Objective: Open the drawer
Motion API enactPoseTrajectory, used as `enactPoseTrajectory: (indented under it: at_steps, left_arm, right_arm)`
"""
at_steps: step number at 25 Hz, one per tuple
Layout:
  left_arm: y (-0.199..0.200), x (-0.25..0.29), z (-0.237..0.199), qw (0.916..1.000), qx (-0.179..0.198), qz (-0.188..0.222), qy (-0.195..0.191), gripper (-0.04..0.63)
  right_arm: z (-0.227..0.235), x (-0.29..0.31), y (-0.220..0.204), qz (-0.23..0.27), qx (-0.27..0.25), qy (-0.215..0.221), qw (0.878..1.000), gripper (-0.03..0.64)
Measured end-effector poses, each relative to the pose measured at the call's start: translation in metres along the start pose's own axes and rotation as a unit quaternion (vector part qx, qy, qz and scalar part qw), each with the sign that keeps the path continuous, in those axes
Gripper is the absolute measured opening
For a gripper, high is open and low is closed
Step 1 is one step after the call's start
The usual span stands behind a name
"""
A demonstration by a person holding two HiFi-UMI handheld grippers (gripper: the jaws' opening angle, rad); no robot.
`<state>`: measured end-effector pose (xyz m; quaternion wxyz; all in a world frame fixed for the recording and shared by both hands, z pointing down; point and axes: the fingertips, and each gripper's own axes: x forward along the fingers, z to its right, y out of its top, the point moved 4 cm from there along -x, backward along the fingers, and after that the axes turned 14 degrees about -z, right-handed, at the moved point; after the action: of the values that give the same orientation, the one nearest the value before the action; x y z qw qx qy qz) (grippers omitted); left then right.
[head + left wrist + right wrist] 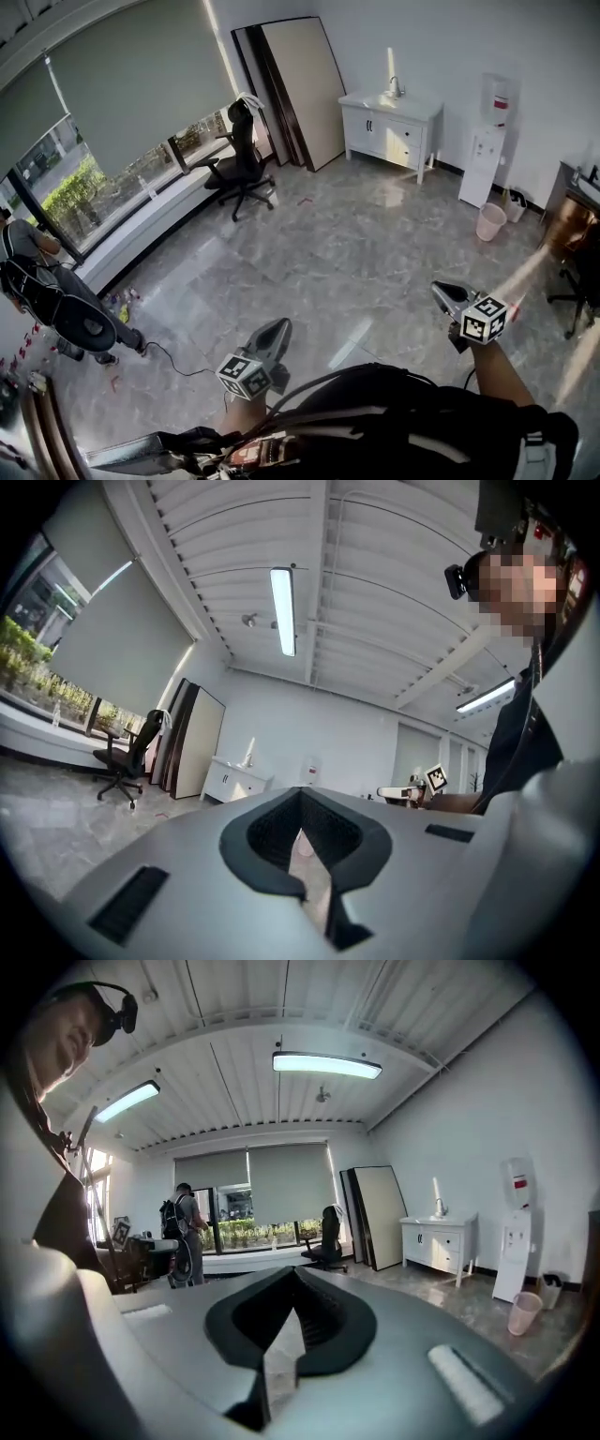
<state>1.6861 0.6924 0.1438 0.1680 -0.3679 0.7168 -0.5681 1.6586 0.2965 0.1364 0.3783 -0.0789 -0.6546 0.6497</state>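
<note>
A white cabinet [389,127] with drawers in its front and a tap on top stands against the far wall, well away from both grippers. It also shows small in the left gripper view, cabinet [234,782], and in the right gripper view, cabinet [441,1241]. My left gripper [279,328] is held out low over the grey floor, jaws shut and nothing in them [302,803]. My right gripper [442,291] is to the right at about the same distance, also shut and holding nothing [292,1283]. Both point roughly level into the room.
A black office chair [239,169] stands by the window. Large boards [295,89] lean on the wall left of the cabinet. A water dispenser [487,141] and a pink bin [490,221] are right of it. A person [47,291] stands at the left; a desk [574,208] at the right.
</note>
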Motion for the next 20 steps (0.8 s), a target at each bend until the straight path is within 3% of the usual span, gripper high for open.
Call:
enactPoseTrajectory:
  at_steps: [9,14,20]
  left_arm:
    - [0.017,0.112,-0.015,0.9999,-0.002,-0.016,0.002,-0.009]
    - [0.029,0.154,-0.057,0.9997,-0.013,-0.020,-0.010,-0.009]
    - [0.063,0.203,-0.139,0.9981,-0.011,-0.032,-0.052,-0.009]
  right_arm:
    - [0.106,0.040,0.011,-0.012,0.009,0.012,1.000,0.002]
    - [0.145,0.068,0.014,-0.020,0.034,-0.013,0.999,0.002]
    - [0.162,0.135,0.057,-0.011,0.043,-0.045,0.998,0.002]
